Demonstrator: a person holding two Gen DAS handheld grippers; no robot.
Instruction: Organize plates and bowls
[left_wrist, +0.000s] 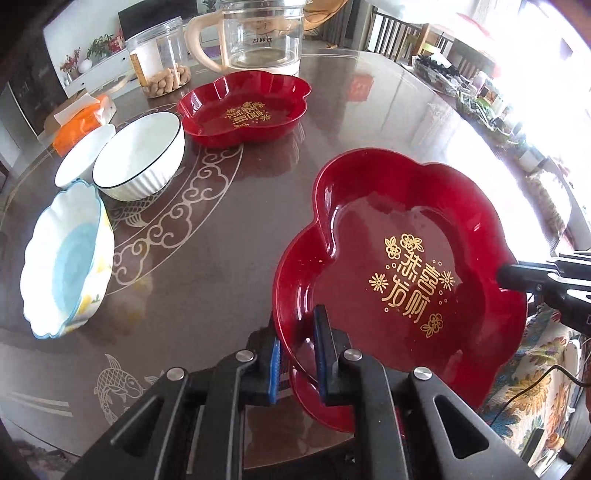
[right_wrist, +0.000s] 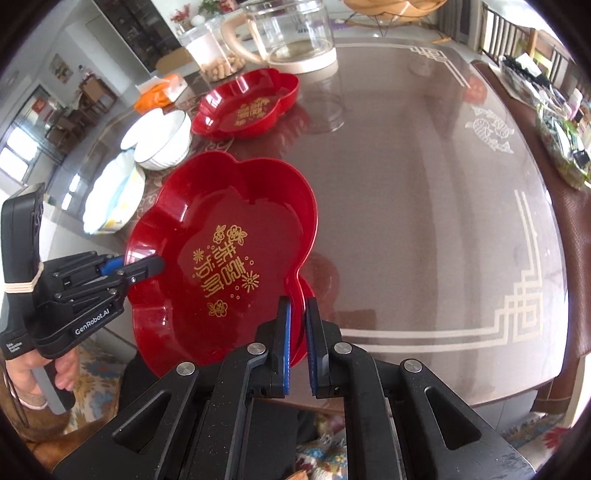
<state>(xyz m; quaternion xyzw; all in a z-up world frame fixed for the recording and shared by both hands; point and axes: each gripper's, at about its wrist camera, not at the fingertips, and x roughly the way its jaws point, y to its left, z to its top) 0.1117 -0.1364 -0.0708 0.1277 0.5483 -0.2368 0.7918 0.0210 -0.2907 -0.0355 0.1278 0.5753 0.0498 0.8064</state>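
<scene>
A red flower-shaped plate (left_wrist: 369, 218) (right_wrist: 236, 206) with gold characters hangs tilted above the table, held from both sides. My left gripper (left_wrist: 297, 326) is shut on its near rim, one finger inside the plate and one under it; in the right wrist view the left gripper (right_wrist: 146, 266) bites the plate's left rim. My right gripper (right_wrist: 298, 302) is shut on the opposite rim, and shows as the right gripper (left_wrist: 508, 276) at the plate's right edge. A second red plate (left_wrist: 243, 110) (right_wrist: 245, 107) lies on the table further back.
Left of the far plate stand a ribbed white bowl (left_wrist: 140, 158) (right_wrist: 162, 142), a smaller white bowl (left_wrist: 83, 153) and a scalloped bowl (left_wrist: 64, 258) (right_wrist: 112, 195) with a blue inside. A glass kettle (left_wrist: 262, 37), a peanut jar (left_wrist: 160, 59) and an orange tissue pack (left_wrist: 79, 122) line the back.
</scene>
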